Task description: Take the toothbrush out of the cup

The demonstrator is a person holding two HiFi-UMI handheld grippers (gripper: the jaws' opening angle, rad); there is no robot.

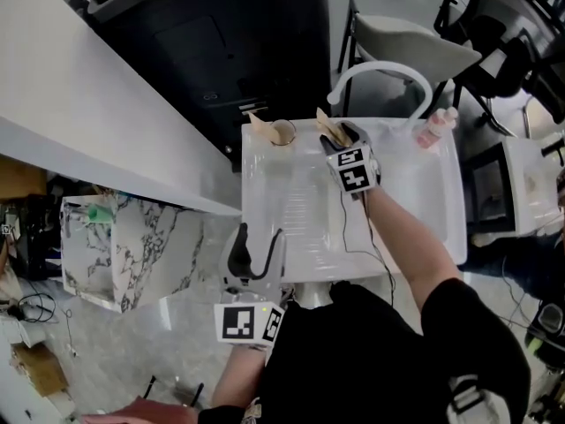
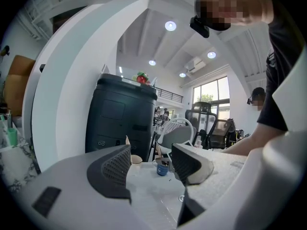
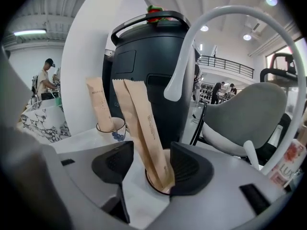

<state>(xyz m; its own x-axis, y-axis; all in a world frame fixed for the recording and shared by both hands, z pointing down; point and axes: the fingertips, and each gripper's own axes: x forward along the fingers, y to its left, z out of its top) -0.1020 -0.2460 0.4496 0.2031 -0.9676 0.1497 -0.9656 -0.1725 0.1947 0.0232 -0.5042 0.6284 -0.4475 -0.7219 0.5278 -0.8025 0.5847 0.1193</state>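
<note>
My right gripper (image 3: 152,164) is at the far edge of the white counter (image 1: 415,210), beside the foot of the arched white faucet (image 3: 240,18). Its jaws stand apart, one on either side of two paper-wrapped toothbrushes (image 3: 141,123). The brushes stand in a small cup (image 3: 151,182) and lean away to the left at their tops. Down at the rim they sit close against my right-hand jaw, while there is clear space on the left-hand side. I cannot tell whether the paper actually touches the pad. Nothing is clamped.

A second cup (image 3: 115,127) with a blue mark on its side stands further left along the same far edge, toward the far left corner. It holds a single wrapped toothbrush (image 3: 98,102). A dark bin (image 3: 148,71) rises right behind both cups, off the counter. A pink bottle (image 1: 434,131) stands near the far right corner, on the other side of the faucet.

My left gripper (image 1: 256,250) hangs at the near left corner of the counter, well apart from both cups. Its jaws are spread with only air between them, and they point across the counter toward the cups, which look small in the distance.
</note>
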